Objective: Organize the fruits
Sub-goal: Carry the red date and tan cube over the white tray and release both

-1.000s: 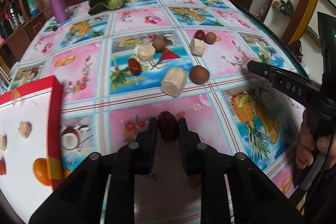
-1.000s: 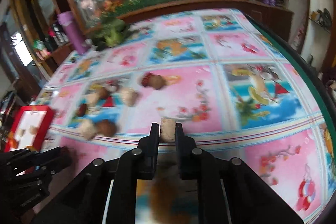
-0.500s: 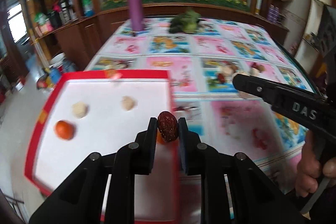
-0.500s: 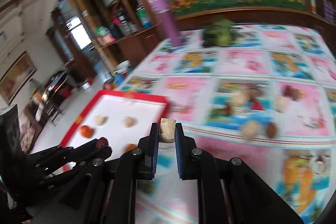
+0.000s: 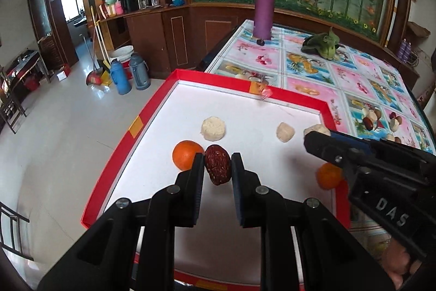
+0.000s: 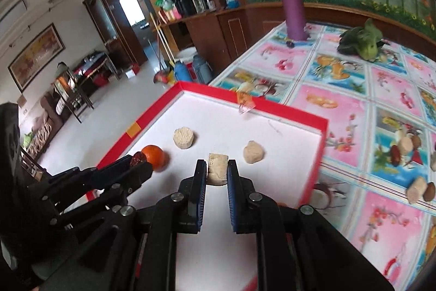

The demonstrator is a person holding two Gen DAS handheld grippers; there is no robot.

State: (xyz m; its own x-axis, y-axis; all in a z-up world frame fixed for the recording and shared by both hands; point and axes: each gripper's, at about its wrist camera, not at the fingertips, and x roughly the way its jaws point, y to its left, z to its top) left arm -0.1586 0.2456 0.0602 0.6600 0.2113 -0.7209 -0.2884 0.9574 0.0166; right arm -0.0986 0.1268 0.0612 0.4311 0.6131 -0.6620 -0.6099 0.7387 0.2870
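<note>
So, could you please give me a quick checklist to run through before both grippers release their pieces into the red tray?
1. Left gripper holds red date: ok.
2. Right gripper holds beige chunk: ok.
3. Both grippers over red tray: ok.
4. Bare tray floor below the date: ok, though an orange sits close beside.
5. Height above the tray floor: cannot tell.
6. Grippers clear of each other: ok.

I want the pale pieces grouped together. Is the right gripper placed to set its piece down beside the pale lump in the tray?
Probably yes. The right gripper is shut on a beige chunk over the red tray, and the pale lump lies just ahead to its right with bare tray floor between them.
</note>
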